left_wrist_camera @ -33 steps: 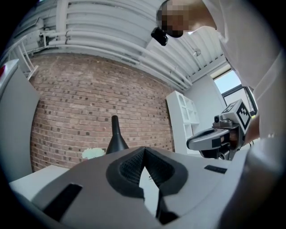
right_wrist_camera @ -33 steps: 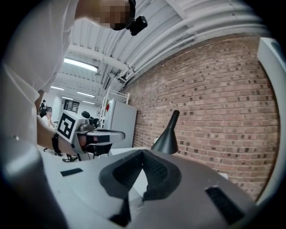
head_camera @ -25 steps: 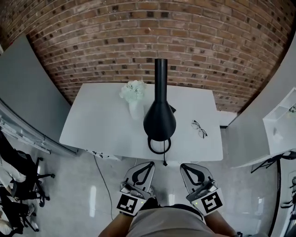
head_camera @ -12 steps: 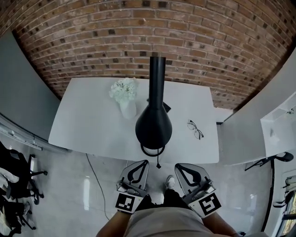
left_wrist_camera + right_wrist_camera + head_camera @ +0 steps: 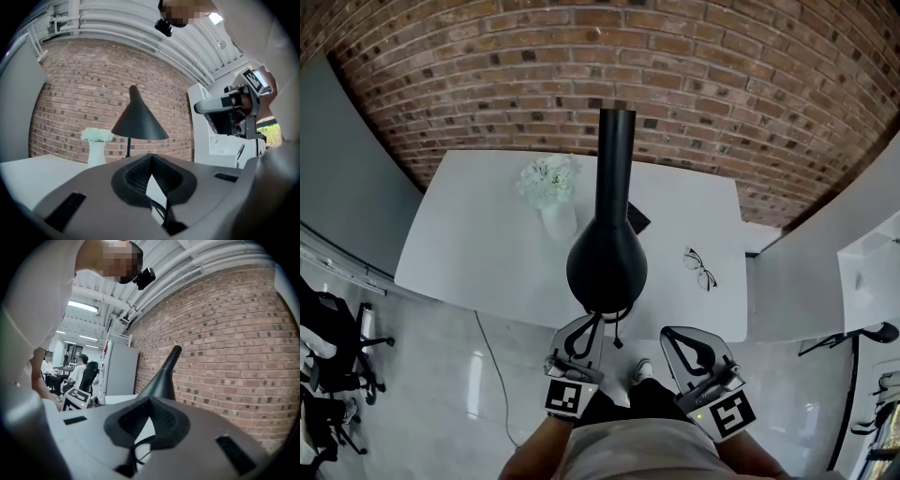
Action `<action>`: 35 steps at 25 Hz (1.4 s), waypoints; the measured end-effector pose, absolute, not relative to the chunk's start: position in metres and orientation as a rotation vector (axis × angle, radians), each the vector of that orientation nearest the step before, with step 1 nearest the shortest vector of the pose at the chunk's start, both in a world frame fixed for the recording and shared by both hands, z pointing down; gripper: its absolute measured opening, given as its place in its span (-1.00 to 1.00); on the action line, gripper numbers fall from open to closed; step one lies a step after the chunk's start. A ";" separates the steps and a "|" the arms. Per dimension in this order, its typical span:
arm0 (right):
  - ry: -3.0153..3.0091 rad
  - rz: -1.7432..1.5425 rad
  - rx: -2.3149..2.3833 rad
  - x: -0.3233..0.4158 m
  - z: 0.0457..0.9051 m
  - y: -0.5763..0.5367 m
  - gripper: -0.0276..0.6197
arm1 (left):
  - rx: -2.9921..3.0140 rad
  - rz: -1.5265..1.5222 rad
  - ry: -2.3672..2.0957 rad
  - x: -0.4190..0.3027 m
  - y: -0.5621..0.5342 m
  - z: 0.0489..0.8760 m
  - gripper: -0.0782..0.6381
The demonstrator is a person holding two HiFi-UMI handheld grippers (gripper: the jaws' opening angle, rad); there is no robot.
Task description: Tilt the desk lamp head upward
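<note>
Looming near left tool (image 5: 591, 324): lamp head (image 5: 607, 265)

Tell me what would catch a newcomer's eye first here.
The black lamp dominates, standing mid-table with its cone head toward the near edge. Behind it runs a red brick wall; flowers sit left of the lamp and glasses right. The left gripper and right gripper, jaws shut and empty, hover by the near edge.

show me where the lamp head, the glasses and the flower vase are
lamp head (image 5: 607, 264): head view, middle of the black shade's wide part.
glasses (image 5: 700, 268): head view, middle of the frame, between the lenses.
flower vase (image 5: 559, 222): head view, the white body below the blooms.
</note>
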State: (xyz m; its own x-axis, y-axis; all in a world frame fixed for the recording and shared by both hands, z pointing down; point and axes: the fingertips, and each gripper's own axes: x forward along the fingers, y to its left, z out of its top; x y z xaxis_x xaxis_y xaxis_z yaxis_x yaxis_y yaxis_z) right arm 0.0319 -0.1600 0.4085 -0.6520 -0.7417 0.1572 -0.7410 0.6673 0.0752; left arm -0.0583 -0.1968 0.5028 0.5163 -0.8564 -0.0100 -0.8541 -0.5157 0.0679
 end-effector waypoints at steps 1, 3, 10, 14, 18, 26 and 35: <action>-2.702 -0.012 1.217 0.035 0.412 -0.161 -0.87 | 2.685 -0.094 -1.530 -0.057 -0.201 0.502 -0.77; -2.692 -0.022 1.225 0.042 0.418 -0.163 -0.87 | 2.688 -0.141 -1.551 -0.054 -0.209 0.501 -0.77; -2.709 -0.093 1.227 0.056 0.427 -0.178 -0.87 | 2.708 -0.244 -1.613 -0.054 -0.222 0.489 -0.77; -2.727 -0.121 1.186 0.054 0.429 -0.182 -0.87 | 2.719 -0.221 -1.648 -0.054 -0.222 0.483 -0.77; -2.751 -0.078 1.188 0.054 0.424 -0.185 -0.87 | 2.714 -0.229 -1.656 -0.052 -0.213 0.473 -0.77; -2.794 -0.065 1.137 0.054 0.412 -0.190 -0.87 | 2.689 -0.257 -1.699 -0.054 -0.196 0.433 -0.77; -2.854 -0.017 1.077 0.043 0.390 -0.189 -0.87 | 2.789 -0.276 -1.735 -0.049 -0.171 0.360 -0.77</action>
State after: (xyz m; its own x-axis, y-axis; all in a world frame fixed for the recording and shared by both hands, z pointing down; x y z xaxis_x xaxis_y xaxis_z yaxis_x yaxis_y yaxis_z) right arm 0.0429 -0.1891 0.3902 -0.7470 -0.6598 0.0813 -0.6588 0.7511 0.0427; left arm -0.0486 -0.1707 0.3602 0.4353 -0.8725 -0.2219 -0.8983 -0.4374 -0.0421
